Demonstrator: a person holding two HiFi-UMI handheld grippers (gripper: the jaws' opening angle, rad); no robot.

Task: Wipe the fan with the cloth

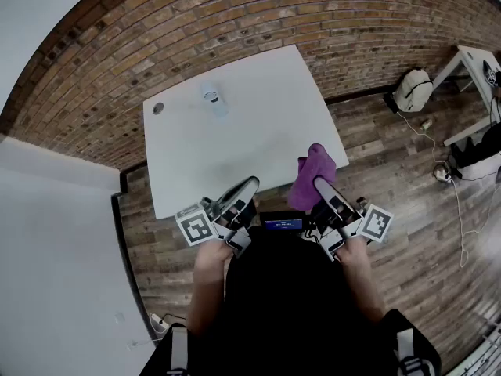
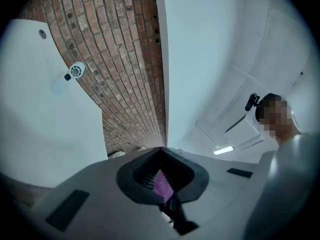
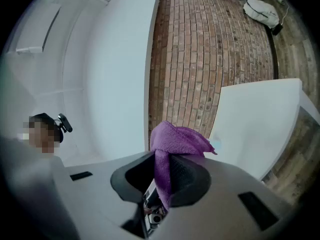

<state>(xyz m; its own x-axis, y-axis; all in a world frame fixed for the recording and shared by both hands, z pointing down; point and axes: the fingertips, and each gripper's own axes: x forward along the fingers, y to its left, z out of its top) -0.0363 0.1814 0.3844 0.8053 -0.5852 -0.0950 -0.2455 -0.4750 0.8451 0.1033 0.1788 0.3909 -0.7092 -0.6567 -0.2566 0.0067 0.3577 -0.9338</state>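
Right claw (image 3: 162, 174) grips purple cloth (image 3: 177, 139) — fan (image 1: 211, 94) on table (image 1: 258, 131).

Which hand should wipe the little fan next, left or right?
Right, probably. The right gripper is clamped on the purple cloth. The left gripper is shut, with no cloth showing in the head view. The fan stands farther back on the table.

Fuzzy cloth (image 1: 313, 180), smooth matt table (image 1: 235, 131), rough brick wall (image 1: 313, 22)
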